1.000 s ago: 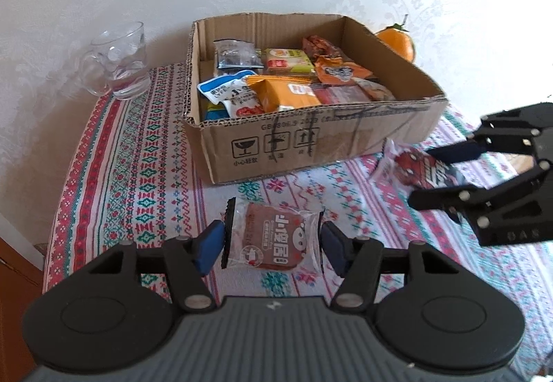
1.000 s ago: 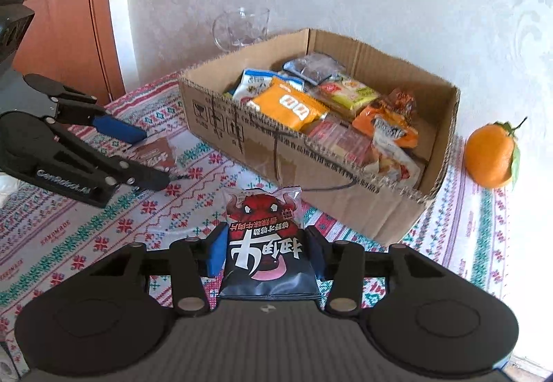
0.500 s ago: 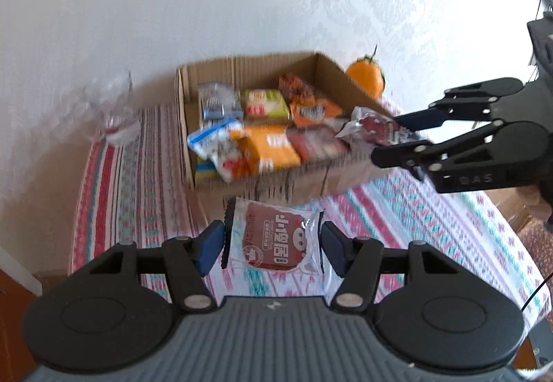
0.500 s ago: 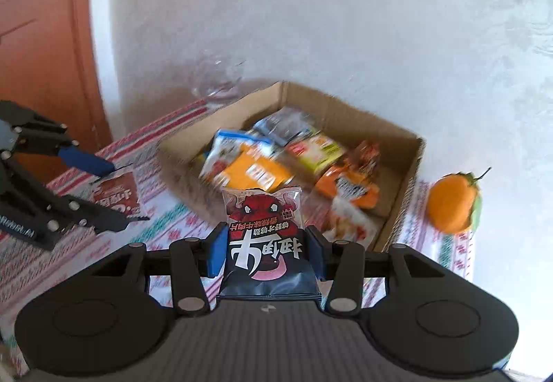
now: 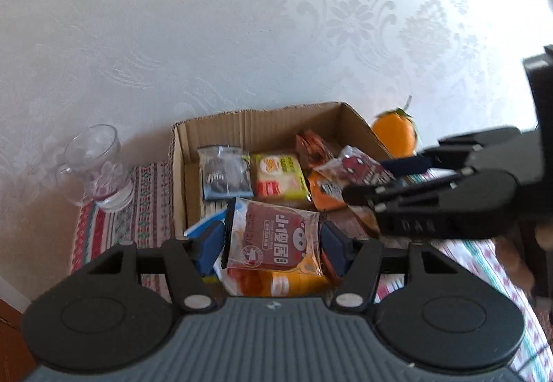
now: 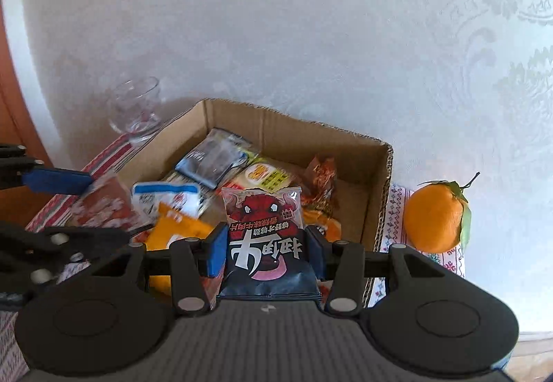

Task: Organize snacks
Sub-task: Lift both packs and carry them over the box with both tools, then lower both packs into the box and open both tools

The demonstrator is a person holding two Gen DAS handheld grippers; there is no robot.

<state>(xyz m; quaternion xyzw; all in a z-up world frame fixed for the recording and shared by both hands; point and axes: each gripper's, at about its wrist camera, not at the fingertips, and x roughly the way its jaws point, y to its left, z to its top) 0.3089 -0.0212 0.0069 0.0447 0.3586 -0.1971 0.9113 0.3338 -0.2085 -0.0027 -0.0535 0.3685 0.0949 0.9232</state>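
Note:
My left gripper (image 5: 273, 244) is shut on a brown snack packet (image 5: 273, 237) with a clear edge, held above the near left part of the cardboard box (image 5: 262, 123). My right gripper (image 6: 264, 249) is shut on a dark packet with a red bull face (image 6: 264, 230), held over the box (image 6: 297, 136) nearer its right side. The box holds several snack packs: blue-white, orange, yellow-green, dark grey, red-brown. In the left wrist view the right gripper (image 5: 366, 178) reaches in from the right with its packet (image 5: 356, 168) over the box. The left gripper's fingers (image 6: 58, 180) show at the left of the right wrist view.
A glass mug (image 5: 95, 168) stands left of the box by the wall. An orange with a leaf (image 6: 435, 219) sits right of the box. A patterned red and teal tablecloth (image 5: 145, 199) covers the table. A wooden door (image 6: 13, 98) is at far left.
Both grippers rose off the table and moved forward over the box, each still carrying its packet. The box now sits under the packets instead of ahead of them.

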